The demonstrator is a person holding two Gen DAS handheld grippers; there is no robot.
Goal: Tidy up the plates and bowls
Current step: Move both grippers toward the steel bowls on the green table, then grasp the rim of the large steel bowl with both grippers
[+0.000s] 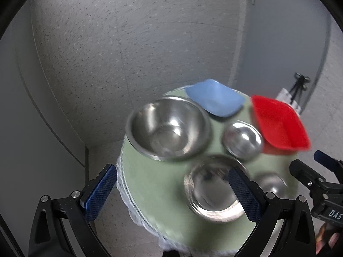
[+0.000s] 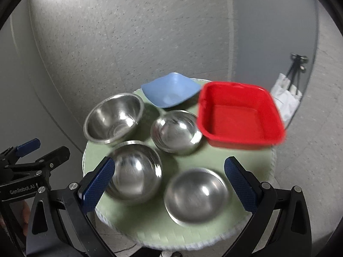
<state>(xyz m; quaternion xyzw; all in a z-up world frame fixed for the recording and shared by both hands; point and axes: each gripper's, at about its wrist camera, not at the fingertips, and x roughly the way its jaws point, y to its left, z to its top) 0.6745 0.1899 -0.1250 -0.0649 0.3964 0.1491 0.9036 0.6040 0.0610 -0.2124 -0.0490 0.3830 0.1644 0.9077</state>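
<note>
Bowls crowd a small round table with a pale green top in the left wrist view: a large steel bowl at the left, a blue square dish behind it, a small steel bowl beside a red rectangular tub, and a wide steel bowl nearest the camera. The left gripper hangs above the table's near edge, its blue-padded fingers spread wide and holding nothing; the right one overlaps the wide bowl. The right gripper's tip enters from the right edge. In the right wrist view, the right gripper hovers over the table's near side with its tongs wide apart and empty, a low steel bowl lying between them. The left gripper shows at the left, apart from the dishes. Speckled grey floor surrounds the table, and a black tripod with a white bag stands behind.
</note>
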